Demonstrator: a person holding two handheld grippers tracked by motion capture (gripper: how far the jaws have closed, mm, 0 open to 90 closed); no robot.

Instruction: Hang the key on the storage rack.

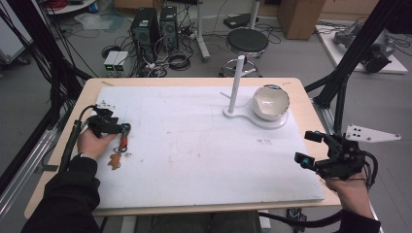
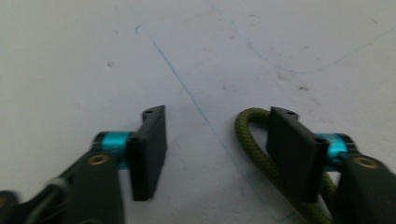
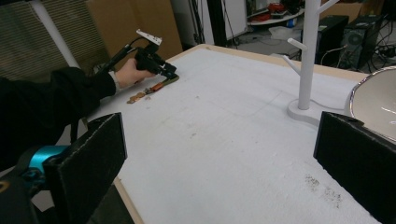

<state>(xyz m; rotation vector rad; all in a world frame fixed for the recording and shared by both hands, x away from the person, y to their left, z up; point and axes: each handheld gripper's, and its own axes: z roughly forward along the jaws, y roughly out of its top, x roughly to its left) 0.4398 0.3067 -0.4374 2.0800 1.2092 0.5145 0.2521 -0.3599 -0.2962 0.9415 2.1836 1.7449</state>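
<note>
A keychain lies at the left of the white mat (image 1: pixel 204 150): an olive cord loop (image 2: pixel 247 140), an orange piece (image 1: pixel 123 142) and a brown figure (image 1: pixel 115 160). My left gripper (image 1: pixel 125 129) is down at the loop end, jaws part-way apart. In the left gripper view (image 2: pixel 217 113) the cord curves just inside the right-hand jaw and runs behind it; the other pad stands clear of it. My right gripper (image 1: pixel 308 148) hovers at the table's right edge, wide open (image 3: pixel 219 126) with nothing between its pads. It looks across at the left gripper (image 3: pixel 170 72) and keychain (image 3: pixel 149 91).
A white stand with an upright pegged post (image 1: pixel 236 85) and a white bowl (image 1: pixel 270 103) on its base sit at the back right of the mat. Beyond the table's far edge, the floor holds a stool (image 1: pixel 247 41), computer towers (image 1: pixel 145 29) and cables.
</note>
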